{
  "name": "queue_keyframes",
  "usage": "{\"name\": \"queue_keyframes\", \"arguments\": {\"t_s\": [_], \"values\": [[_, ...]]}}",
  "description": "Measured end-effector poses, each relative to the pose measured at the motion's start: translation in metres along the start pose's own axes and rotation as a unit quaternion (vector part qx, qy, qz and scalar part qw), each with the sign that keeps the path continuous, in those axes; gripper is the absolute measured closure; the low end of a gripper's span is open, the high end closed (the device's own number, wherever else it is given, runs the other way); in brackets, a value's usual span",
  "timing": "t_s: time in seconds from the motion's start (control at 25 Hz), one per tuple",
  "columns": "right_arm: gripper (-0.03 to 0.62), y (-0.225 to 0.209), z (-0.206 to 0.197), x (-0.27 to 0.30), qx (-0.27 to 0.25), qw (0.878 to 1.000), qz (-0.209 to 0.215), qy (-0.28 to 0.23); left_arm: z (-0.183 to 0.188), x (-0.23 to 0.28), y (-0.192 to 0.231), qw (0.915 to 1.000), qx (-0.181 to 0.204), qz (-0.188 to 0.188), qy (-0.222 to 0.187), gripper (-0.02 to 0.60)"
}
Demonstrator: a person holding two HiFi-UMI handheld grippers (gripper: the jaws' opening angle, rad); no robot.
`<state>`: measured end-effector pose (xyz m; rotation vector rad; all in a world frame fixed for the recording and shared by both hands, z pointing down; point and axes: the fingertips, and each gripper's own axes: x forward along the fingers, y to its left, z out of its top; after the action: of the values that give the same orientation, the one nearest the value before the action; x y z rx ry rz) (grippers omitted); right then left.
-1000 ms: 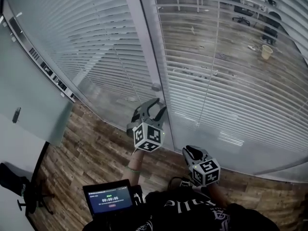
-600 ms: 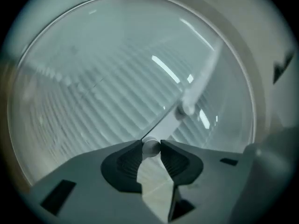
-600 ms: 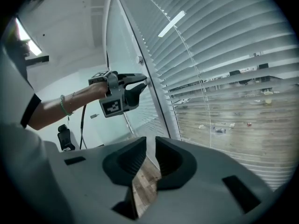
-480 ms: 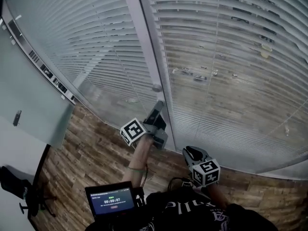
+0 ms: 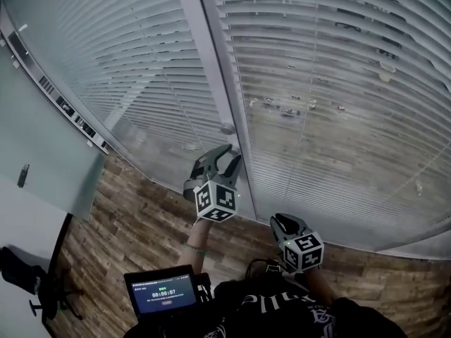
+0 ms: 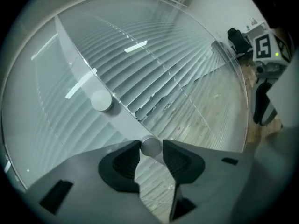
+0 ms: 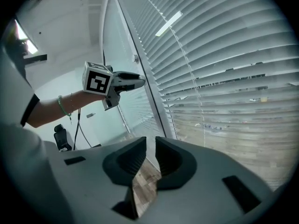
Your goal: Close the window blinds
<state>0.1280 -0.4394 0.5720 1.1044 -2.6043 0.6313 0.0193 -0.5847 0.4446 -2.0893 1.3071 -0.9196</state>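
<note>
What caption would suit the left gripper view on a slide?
Left gripper, jaws just opening, round knob between them, blinds behind.

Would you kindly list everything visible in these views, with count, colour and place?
blinds: two sets, pale grey, behind the glass on either side of the post
post: one, grey, between the panes
knobs: two, silver, on the post; one between the left gripper's jaws, the other further along
floor: one, brown wood planks, below the glass
screen: one, black with blue display, in front of the person
chair: one, black, bottom left
left gripper: one, grey, at the post, jaws just opened around the knob
right gripper: one, grey, held low, jaws slightly apart, empty
</note>
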Motion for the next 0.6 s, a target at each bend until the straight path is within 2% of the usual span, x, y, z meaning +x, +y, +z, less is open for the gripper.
{"name": "queue_keyframes", "arguments": {"t_s": [0.08,0.12,0.16,0.2,0.24,0.28,0.32,0.36,0.4,0.44,0.48,0.52,0.56,0.6], "values": [[0.522,0.000,0.000,0.001,0.003,1.000,-0.002,-0.001,-0.002,0.000,0.004,0.9998,-0.020,0.004,-0.001,0.449],[0.522,0.000,0.001,0.001,0.004,1.000,-0.003,-0.002,-0.003,0.000,0.006,0.9982,-0.059,0.002,-0.008,0.451],[0.522,0.000,0.001,0.001,0.004,1.000,-0.005,-0.002,-0.003,-0.001,0.008,0.9920,-0.124,-0.003,-0.021,0.453],[0.522,-0.001,0.000,0.001,0.005,1.000,-0.007,-0.001,-0.003,-0.002,0.009,0.9754,-0.216,-0.013,-0.040,0.454],[0.522,-0.001,-0.001,0.000,0.006,1.000,-0.010,-0.001,-0.002,-0.004,0.010,0.9428,-0.326,-0.028,-0.064,0.454],[0.522,-0.002,-0.004,-0.001,0.008,1.000,-0.012,0.000,-0.002,-0.006,0.011,0.8943,-0.436,-0.047,-0.089,0.454],[0.522,-0.002,-0.008,-0.002,0.011,1.000,-0.014,0.001,-0.003,-0.006,0.011,0.8358,-0.533,-0.067,-0.114,0.454],[0.522,-0.003,-0.010,-0.003,0.013,1.000,-0.016,0.003,-0.004,-0.006,0.011,0.7748,-0.612,-0.088,-0.133,0.454],[0.522,-0.004,-0.012,-0.004,0.015,1.000,-0.018,0.004,-0.004,-0.005,0.011,0.7174,-0.672,-0.107,-0.148,0.454],[0.522,-0.005,-0.012,-0.004,0.016,1.000,-0.020,0.005,-0.003,-0.004,0.010,0.6698,-0.715,-0.122,-0.160,0.454],[0.522,-0.006,-0.011,-0.004,0.018,1.000,-0.022,0.005,-0.002,-0.003,0.012,0.6374,-0.741,-0.130,-0.169,0.454],[0.522,-0.006,-0.010,-0.005,0.019,0.999,-0.025,0.005,-0.002,-0.002,0.013,0.6239,-0.751,-0.131,-0.174,0.454],[0.522,-0.005,-0.010,-0.006,0.020,0.999,-0.028,0.005,-0.002,-0.002,0.014,0.6305,-0.746,-0.126,-0.175,0.454],[0.522,-0.004,-0.010,-0.008,0.021,0.999,-0.032,0.004,-0.002,-0.003,0.015,0.6569,-0.725,-0.117,-0.172,0.454]]}}
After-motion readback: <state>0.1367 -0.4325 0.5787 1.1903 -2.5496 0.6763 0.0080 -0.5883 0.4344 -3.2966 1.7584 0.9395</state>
